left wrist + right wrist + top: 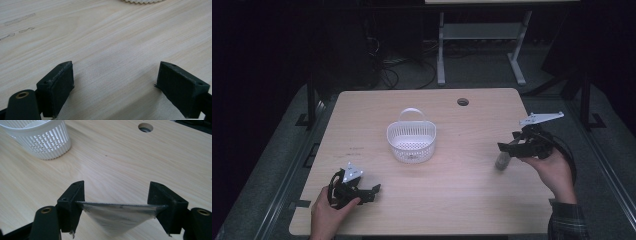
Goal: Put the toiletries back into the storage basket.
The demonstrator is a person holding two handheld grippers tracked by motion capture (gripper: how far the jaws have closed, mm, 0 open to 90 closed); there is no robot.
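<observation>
A white slotted basket (412, 150) with an upright handle stands at the middle of the wooden table (462, 200); its wall (47, 143) also appears at the upper left of the right gripper view. My right gripper (504, 149) (115, 192) hovers at the table's right side, shut on a silvery-grey foil packet (117, 216). The packet's flat top edge spans the jaws, and the packet (501, 161) hangs down towards the tabletop. My left gripper (374, 190) (115, 80) rests low at the front left, open, with bare wood between its jaws.
A round cable hole (463, 102) (145, 127) sits near the table's far edge. Faint pencil-like marks (20, 20) lie on the wood left of the basket. Beyond the table are a white desk frame (484, 35), cables and dark floor.
</observation>
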